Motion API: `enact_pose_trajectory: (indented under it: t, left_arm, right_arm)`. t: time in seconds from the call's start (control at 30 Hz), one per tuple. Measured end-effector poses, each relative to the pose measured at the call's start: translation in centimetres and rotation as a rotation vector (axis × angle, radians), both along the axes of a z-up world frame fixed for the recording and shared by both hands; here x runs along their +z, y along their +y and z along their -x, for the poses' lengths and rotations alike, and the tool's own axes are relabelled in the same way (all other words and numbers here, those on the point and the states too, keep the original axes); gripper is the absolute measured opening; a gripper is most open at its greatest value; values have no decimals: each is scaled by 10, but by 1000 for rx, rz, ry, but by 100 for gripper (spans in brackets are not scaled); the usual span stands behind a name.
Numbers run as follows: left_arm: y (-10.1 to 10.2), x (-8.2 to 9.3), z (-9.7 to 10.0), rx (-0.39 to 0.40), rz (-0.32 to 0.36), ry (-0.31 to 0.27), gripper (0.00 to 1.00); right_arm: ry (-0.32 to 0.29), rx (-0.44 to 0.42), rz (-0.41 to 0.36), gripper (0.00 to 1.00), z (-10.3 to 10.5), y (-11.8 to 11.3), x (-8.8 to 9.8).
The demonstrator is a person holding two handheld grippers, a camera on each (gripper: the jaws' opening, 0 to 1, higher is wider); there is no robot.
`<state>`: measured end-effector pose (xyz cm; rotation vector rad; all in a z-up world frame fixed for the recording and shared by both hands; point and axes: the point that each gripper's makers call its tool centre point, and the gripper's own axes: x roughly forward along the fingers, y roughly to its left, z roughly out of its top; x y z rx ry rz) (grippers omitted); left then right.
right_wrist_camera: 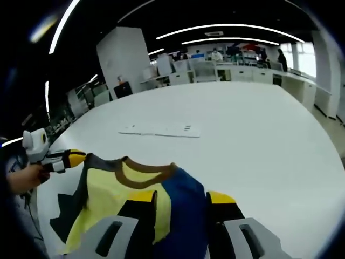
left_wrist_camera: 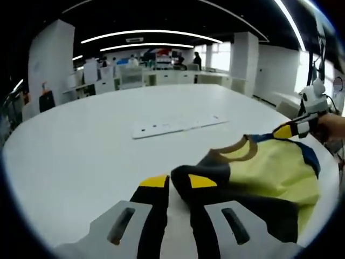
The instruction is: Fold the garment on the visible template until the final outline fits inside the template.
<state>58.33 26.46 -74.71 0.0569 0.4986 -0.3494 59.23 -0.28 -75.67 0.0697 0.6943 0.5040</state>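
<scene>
You were holding the garment (left_wrist_camera: 259,172) up by two parts, so the folding was, in my judgement, at an early stage. In the left gripper view, your left gripper (left_wrist_camera: 179,183) at the lower centre of the frame was clenched on a dark part of the cloth. In the right gripper view, your right gripper (right_wrist_camera: 180,198) at the lower centre was clenched on the blue part.

The garment hung low between both grippers, at the near side of the white bench (left_wrist_camera: 81,151). It was not yet flat, and no finished fold was visible.

A white flat sheet (right_wrist_camera: 161,129), maybe the template, lay well apart, near the middle of each frame. All folds seemed still left to do.

Much open bench surface was around it; the bench edge curved at the lower right of the right gripper view
</scene>
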Motion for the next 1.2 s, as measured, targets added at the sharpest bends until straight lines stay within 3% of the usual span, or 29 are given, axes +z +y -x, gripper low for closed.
enact_pose_trajectory:
  t: [0.1, 0.4, 0.9, 1.2]
  left_arm:
    - [-1, 4, 6, -21, 2, -5, 21]
    - [-2, 18, 33, -88, -3, -19, 43]
    - [-11, 30, 90, -185, 21, -19, 62]
    - [-20, 30, 123, -238, 21, -10, 68]
  right_arm:
    - [7, 43, 12, 50, 11, 2, 4]
    - [7, 167, 20, 66, 53, 13, 21]
    - [-1, 265, 24, 70, 120, 16, 43]
    - [11, 299, 34, 71, 157, 17, 40]
